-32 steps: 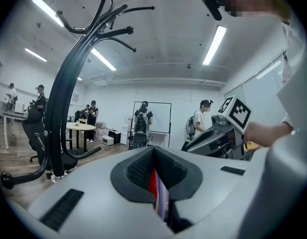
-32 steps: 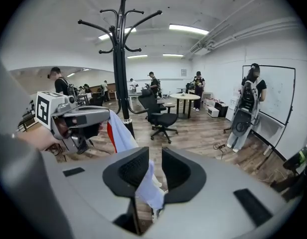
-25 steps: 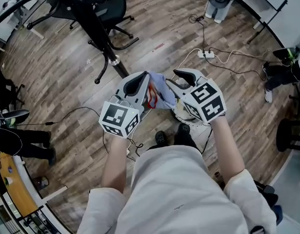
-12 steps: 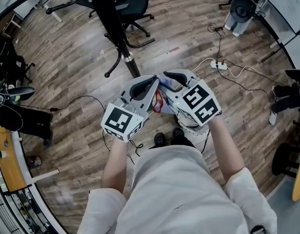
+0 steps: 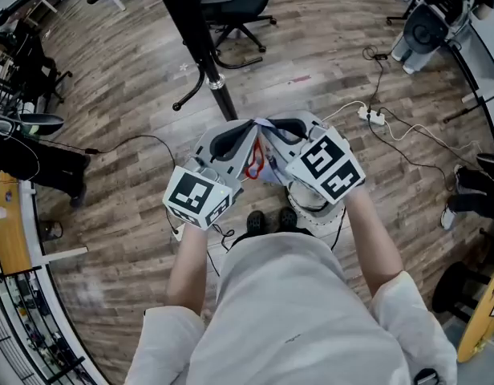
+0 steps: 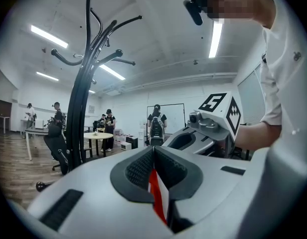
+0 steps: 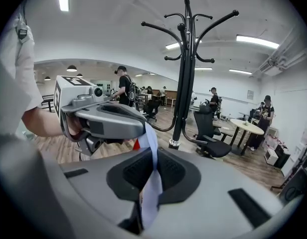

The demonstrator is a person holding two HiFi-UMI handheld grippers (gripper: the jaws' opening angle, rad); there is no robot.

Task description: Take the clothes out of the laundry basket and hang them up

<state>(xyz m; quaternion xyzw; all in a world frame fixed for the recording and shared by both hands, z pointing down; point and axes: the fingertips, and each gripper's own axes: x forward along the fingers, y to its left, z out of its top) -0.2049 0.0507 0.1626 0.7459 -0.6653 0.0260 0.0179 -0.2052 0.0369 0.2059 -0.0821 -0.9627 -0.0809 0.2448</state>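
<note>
A light blue garment [image 5: 261, 164] with a red edge hangs between my two grippers at chest height. My left gripper [image 5: 249, 127] is shut on its red and white edge [image 6: 155, 193]. My right gripper [image 5: 268, 125] is right beside it, tips almost touching; its jaws are closing, and the pads pinch a strip of the blue cloth [image 7: 150, 180]. The white laundry basket [image 5: 309, 204] stands on the floor by my feet, mostly hidden under the right gripper. The black coat rack [image 5: 200, 50] rises just ahead of both grippers [image 7: 183, 98].
A black office chair [image 5: 240, 5] stands behind the rack's base. A power strip [image 5: 374, 116] and cables lie on the wood floor to the right. Desks and dark equipment line the left edge [image 5: 14, 135]. Several people stand far off in the room [image 6: 156, 121].
The right gripper's jaws have come together on the blue cloth. Both grippers have drawn closer, and the coat rack's base now lies nearer in front of them.
</note>
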